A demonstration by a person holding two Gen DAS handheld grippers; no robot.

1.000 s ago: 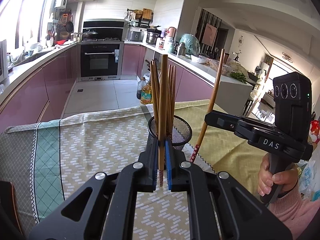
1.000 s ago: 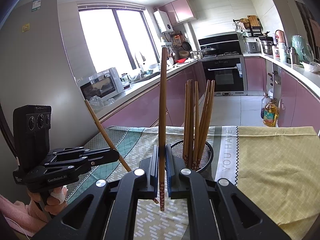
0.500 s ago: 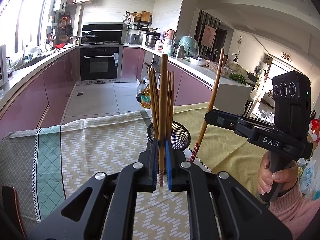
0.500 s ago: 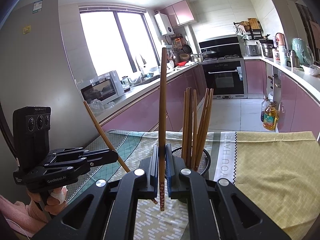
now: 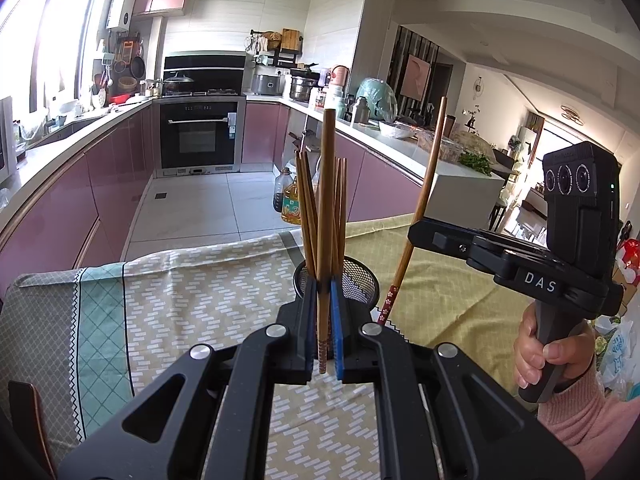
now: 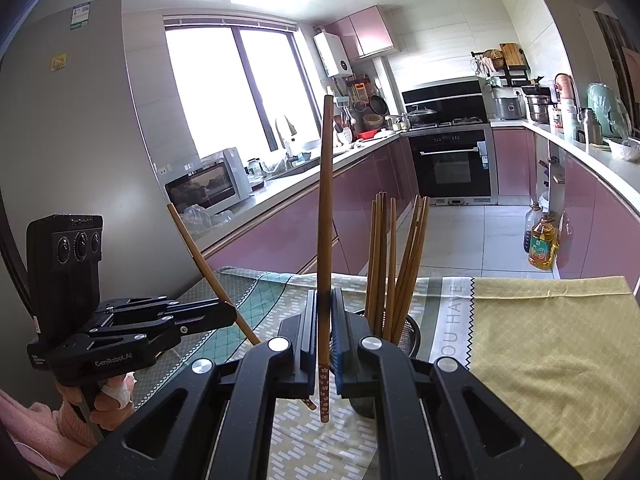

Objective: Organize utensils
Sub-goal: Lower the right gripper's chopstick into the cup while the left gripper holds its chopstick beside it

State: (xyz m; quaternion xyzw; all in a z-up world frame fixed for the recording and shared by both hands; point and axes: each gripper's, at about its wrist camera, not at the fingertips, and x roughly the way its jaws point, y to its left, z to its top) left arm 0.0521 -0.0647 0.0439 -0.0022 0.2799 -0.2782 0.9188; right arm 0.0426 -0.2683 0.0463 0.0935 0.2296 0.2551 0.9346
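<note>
Both views have tipped up slightly since a second ago, so the black wire-mesh holder (image 5: pixel 356 280) of brown wooden chopsticks (image 6: pixel 394 264) sits lower. The left gripper (image 5: pixel 323 320) is clamped on one upright wooden chopstick (image 5: pixel 326 216) just before the holder. The right gripper (image 6: pixel 325 332) pinches another wooden chopstick (image 6: pixel 325 232) beside it, above the patterned tablecloth (image 5: pixel 192 304).

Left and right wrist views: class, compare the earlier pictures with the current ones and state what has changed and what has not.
Almost nothing changed. Each view drifts slightly, so the mesh holder sits a little lower in the frame than before. Nothing was picked up or released. The left hand-held gripper stays shut on its chopstick, and the right hand-held gripper stays shut on its own chopstick. The chopsticks in the holder stand as before.
</note>
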